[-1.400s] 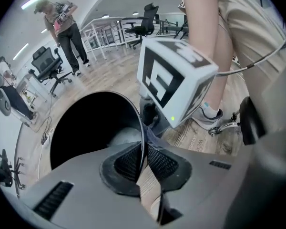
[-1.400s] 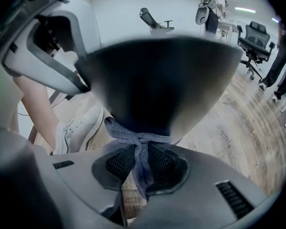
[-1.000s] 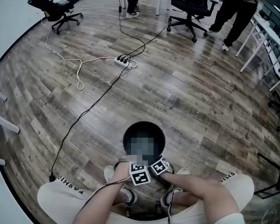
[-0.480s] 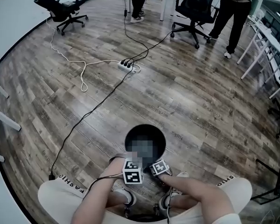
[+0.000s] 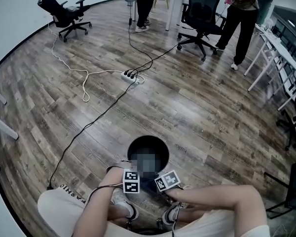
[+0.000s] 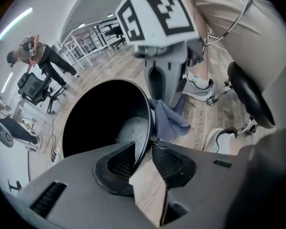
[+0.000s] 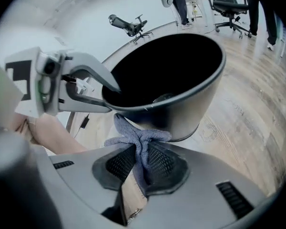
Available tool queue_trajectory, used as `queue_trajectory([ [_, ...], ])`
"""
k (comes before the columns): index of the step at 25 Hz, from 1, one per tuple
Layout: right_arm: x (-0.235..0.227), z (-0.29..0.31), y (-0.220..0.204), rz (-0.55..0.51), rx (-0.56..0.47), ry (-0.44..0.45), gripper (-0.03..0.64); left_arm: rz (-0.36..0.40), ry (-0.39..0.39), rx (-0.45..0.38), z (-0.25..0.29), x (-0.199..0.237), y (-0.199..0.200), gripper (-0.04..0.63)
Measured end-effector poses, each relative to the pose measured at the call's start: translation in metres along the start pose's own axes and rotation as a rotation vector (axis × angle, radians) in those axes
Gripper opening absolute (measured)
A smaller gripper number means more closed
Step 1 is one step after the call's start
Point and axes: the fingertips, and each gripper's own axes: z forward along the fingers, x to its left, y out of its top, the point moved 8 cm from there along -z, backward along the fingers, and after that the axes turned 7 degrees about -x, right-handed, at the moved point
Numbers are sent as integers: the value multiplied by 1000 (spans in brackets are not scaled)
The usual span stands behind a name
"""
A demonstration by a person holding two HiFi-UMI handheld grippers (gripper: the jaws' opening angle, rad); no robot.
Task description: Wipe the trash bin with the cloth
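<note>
A black round trash bin [image 5: 132, 147] stands on the wood floor between the person's feet. My left gripper [image 6: 142, 159] straddles the bin's near rim [image 6: 148, 113], one jaw inside and one outside. Its jaws are opening, with a gap showing beside the rim. My right gripper [image 7: 140, 159] is shut on a grey-blue cloth [image 7: 139, 140], which it holds against the outer wall of the bin [image 7: 195, 109] just under the rim. In the left gripper view the cloth [image 6: 170, 119] hangs below the right gripper [image 6: 164, 99].
A power strip [image 5: 130, 76] with black and white cables lies on the floor beyond the bin. Office chairs [image 5: 201, 14] and standing people [image 5: 239, 19] are at the far side, white desks [image 5: 281, 53] at the right. A stool's wheeled base [image 6: 245, 104] and shoes [image 6: 198, 82] are close by.
The left gripper has shifted left along the rim, away from the right gripper. The head camera's view has moved a little.
</note>
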Motion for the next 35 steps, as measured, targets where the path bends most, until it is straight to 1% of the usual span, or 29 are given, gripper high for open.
queue_trajectory([
  [2, 8, -24, 5, -6, -14, 0, 72, -17, 1, -7, -1, 2, -2, 121],
  [4, 13, -43, 10, -37, -32, -3, 72, -24, -5, -3, -2, 3, -1, 120],
  [6, 15, -52, 17, -97, -51, -8, 72, -27, -12, 16, 0, 2, 1, 115],
  [8, 14, -50, 26, -162, -64, -15, 72, -45, -19, 29, 1, 2, 2, 112],
  [10, 11, -43, 34, -204, -49, -27, 72, -73, -28, 23, 0, 6, 5, 110],
  [13, -1, -35, 22, -201, 8, -52, 72, -123, -65, -34, 2, -3, 21, 91],
  [15, -11, -25, 13, -207, 11, -72, 72, -128, -73, -52, 4, -8, 28, 75],
  [18, -24, -1, 4, -260, -4, -108, 72, -121, -63, -62, 6, -7, 33, 60],
  [22, -46, 26, -11, -325, 26, -157, 72, -160, -68, -104, 8, -8, 44, 40],
  [26, -67, 60, -30, -328, 92, -188, 72, -221, -66, -97, 11, -7, 51, 35],
  [30, -76, 90, -41, -347, 80, -210, 72, -234, -63, -99, 11, -6, 53, 35],
  [33, -83, 110, -49, -333, 67, -222, 72, -239, -63, -100, 11, -3, 52, 35],
  [35, -87, 122, -55, -327, 62, -212, 72, -260, -66, -95, 12, -1, 53, 35],
])
